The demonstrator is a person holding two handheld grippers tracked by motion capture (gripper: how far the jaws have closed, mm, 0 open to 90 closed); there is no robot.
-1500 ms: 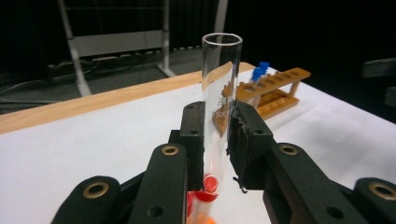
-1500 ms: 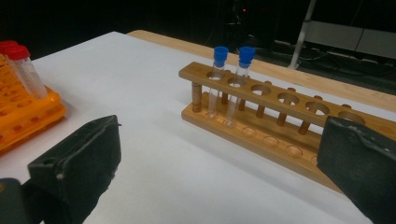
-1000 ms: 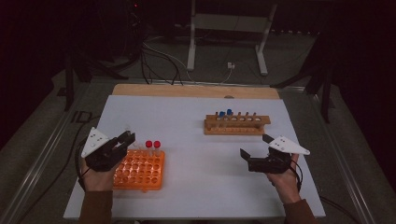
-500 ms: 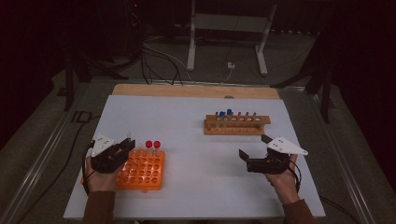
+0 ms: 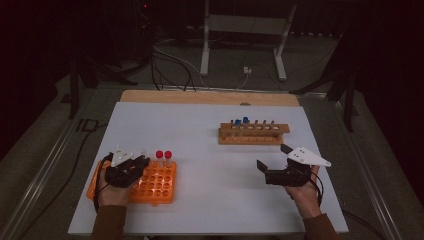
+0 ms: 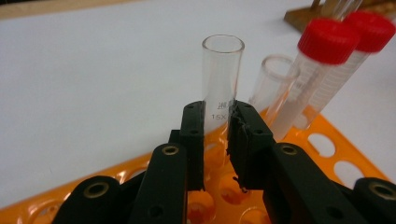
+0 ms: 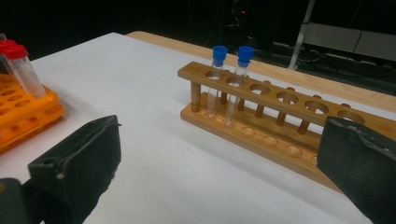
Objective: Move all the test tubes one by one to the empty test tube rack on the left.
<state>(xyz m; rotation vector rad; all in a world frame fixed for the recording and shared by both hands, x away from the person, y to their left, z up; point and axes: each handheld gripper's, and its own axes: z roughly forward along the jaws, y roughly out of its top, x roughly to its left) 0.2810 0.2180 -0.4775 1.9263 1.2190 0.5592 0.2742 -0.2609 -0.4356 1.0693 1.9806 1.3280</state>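
Note:
My left gripper (image 6: 215, 112) is shut on a clear uncapped test tube (image 6: 222, 70) that stands upright in the orange rack (image 6: 327, 144). Just behind it stands a second clear tube (image 6: 273, 88), then two red-capped tubes (image 6: 336, 51). From above, the left gripper (image 5: 134, 165) sits over the back left part of the orange rack (image 5: 157, 190), beside the red-capped tubes (image 5: 163, 156). My right gripper (image 5: 272, 159) hovers open at the front right, nothing between its jaws. It faces a wooden rack (image 7: 280, 116) holding two blue-capped tubes (image 7: 229, 56).
The wooden rack (image 5: 254, 133) lies at the back right of the white tabletop (image 5: 210, 150), with several empty holes to the right of the blue-capped tubes (image 5: 241, 122). Cables and metal stand legs (image 5: 205, 50) lie on the floor beyond the table's wooden far edge.
My left gripper has turned and settled lower over the orange rack, its jaws now around the clear tube. The right gripper has barely moved.

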